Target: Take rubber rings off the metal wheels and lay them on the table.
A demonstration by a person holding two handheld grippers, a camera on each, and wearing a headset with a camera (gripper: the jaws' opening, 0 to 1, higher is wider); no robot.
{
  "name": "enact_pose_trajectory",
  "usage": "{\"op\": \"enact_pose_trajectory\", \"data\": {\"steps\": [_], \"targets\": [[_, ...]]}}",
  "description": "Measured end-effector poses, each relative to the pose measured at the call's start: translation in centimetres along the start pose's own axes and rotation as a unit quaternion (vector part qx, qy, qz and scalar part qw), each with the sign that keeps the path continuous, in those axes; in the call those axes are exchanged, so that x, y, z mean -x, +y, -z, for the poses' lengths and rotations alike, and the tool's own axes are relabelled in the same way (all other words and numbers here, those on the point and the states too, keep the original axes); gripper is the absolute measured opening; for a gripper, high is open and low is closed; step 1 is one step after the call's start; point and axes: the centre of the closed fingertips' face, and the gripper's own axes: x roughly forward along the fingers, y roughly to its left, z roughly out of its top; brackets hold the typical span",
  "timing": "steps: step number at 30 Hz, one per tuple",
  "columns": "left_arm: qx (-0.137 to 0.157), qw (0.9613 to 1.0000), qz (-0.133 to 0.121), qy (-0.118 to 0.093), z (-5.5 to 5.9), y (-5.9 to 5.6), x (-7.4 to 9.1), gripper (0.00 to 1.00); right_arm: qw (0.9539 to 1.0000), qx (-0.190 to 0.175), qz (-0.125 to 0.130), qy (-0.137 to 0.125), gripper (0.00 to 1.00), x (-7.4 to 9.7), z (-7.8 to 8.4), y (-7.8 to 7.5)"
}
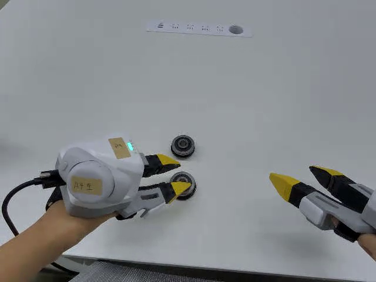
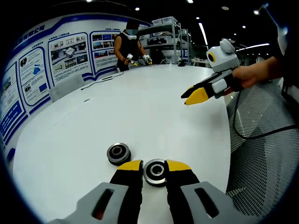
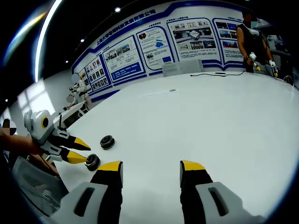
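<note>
Left gripper (image 1: 179,173): jaws narrowed to about wheel width, near wheel (image 1: 184,185) between tips; pinched or not, cannot tell. Second wheel (image 1: 183,145) just beyond its tips, apart from first. Right gripper (image 1: 295,174): jaws wide, holding nothing, well right of both wheels. Table (image 1: 247,100): broad open top ahead of both grippers, near edge close behind them. Power strip (image 1: 200,28) far ahead. Cable (image 1: 12,202) trails behind left gripper.

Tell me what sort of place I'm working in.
Probably an indoor lab or showroom: a large white table, poster boards with blue trim along the wall, metal shelving, and another person working at the table's far end.
</note>
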Motion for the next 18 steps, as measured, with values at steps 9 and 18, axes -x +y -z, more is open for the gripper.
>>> {"op": "enact_pose_trajectory", "data": {"steps": [9, 18], "targets": [[0.0, 0.9998, 0.013, 0.015, 0.63, -0.67, -0.24, 0.17, 1.0, -0.004, -0.002, 0.003, 0.49, 0.06, 0.19, 0.02], [0.011, 0.9996, 0.016, 0.02, 0.95, -0.79, -0.38, 0.16, 0.9999, -0.007, -0.008, 0.007, 0.48, 0.05, 0.4, 0.22]]}}
